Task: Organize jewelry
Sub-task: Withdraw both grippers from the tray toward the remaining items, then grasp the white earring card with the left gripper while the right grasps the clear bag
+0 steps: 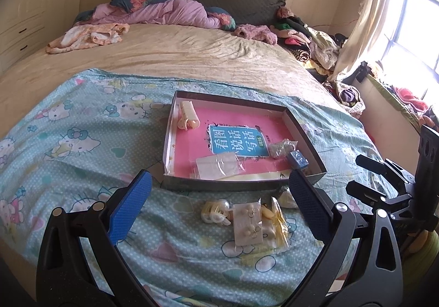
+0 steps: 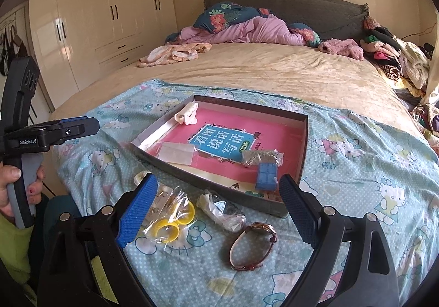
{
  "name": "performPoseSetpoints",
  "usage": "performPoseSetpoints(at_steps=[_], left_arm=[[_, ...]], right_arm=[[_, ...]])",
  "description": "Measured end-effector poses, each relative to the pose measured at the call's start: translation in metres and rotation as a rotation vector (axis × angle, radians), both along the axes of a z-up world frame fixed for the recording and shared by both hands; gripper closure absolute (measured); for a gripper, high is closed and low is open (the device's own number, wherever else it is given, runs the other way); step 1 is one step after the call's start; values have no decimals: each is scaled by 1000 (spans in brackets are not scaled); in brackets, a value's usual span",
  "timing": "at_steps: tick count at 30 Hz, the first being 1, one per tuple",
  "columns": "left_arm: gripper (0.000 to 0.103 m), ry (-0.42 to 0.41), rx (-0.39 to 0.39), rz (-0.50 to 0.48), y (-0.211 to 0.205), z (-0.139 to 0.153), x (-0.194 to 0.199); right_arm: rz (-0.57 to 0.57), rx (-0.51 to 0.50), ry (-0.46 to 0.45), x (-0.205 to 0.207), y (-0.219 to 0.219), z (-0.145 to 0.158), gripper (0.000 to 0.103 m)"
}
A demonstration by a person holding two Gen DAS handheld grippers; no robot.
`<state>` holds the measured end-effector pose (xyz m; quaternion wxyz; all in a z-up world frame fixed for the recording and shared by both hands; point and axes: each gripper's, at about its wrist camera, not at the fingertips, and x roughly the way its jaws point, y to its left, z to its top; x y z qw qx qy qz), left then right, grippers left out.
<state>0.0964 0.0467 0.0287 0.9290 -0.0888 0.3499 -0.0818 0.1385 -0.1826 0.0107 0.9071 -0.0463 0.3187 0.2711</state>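
Observation:
A shallow box (image 1: 244, 185) (image 2: 211, 186) with a pink book lining it lies on the Hello Kitty sheet. It holds a cream hair clip (image 1: 188, 115), a clear packet (image 1: 218, 165), a bagged chain (image 2: 260, 157) and a small blue box (image 2: 265, 176). In front of it lie an earring card (image 1: 248, 222), pearly pieces (image 1: 215, 211), bagged yellow rings (image 2: 167, 224), a clear bag (image 2: 222, 212) and a brown-strap watch (image 2: 253, 244). My left gripper (image 1: 219, 189) is open above the earring card. My right gripper (image 2: 216, 197) is open above the watch and bags.
The other gripper shows at the right edge of the left view (image 1: 395, 189) and at the left edge of the right view (image 2: 55, 131). Rumpled bedding (image 2: 247, 30) and a clothes pile (image 2: 392, 57) lie at the bed's far end. A wardrobe (image 2: 104, 24) stands left.

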Motion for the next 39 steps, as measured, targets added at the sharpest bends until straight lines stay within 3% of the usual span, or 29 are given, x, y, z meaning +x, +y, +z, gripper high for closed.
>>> performPoseSetpoints(at_steps=[30,33,35,39], left_arm=[[10,162,138,-95,-45,-68,-14],[15,181,137,-99,-46,-74,-13],[25,198,137,-106,-47,-79,-12],[34,226,143,-120,-51,-85,-10]], right_arm=[[104,-95,35,-17,0,-34,14],[115,-108,38,-16,1,-38,15],[121,-112,45,-14,2,-42,19],[134,-131,62,-7,4,-51,25]])
